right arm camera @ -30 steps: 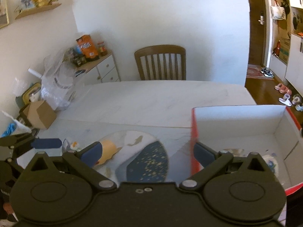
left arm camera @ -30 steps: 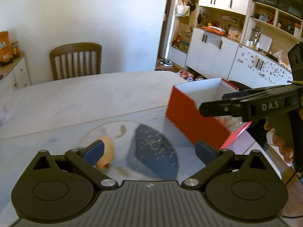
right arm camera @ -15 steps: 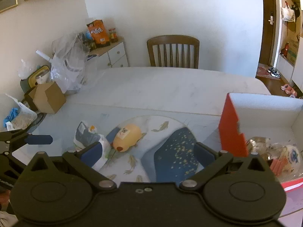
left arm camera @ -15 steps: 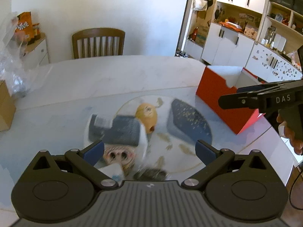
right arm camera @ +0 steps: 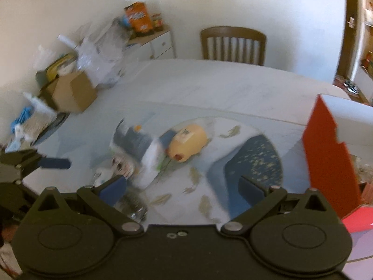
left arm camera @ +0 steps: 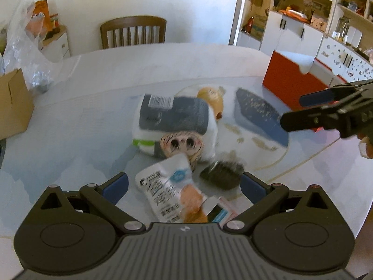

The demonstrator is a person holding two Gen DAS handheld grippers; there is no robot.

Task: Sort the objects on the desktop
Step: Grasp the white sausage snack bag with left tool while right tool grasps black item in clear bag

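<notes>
A pile of loose items lies on the table. My left gripper point(left arm camera: 184, 187) hangs open above a white snack packet point(left arm camera: 171, 197), with nothing held. Beyond it lie a dark bristly brush point(left arm camera: 221, 171), a grey-and-white wipes pack point(left arm camera: 174, 116), a round cartoon-face item point(left arm camera: 184, 143) and a yellow plush toy point(left arm camera: 211, 98). My right gripper point(right arm camera: 184, 189) is open and empty, over the patterned mat point(right arm camera: 254, 161); the plush toy point(right arm camera: 188, 143) and the wipes pack point(right arm camera: 137, 143) lie ahead of it. The red box point(right arm camera: 331, 156) stands at the right, its inside mostly hidden.
A wooden chair point(left arm camera: 133, 32) stands at the far side of the table. A cardboard box point(left arm camera: 12, 105) and plastic bags point(right arm camera: 102, 51) sit at the left. White cabinets point(left arm camera: 300, 37) line the right wall. The other gripper's fingers point(left arm camera: 319, 98) reach in from the right in the left wrist view.
Both grippers have pulled back and swung left, away from the red box. The pile of loose items has come into view under the left gripper. Both stayed open.
</notes>
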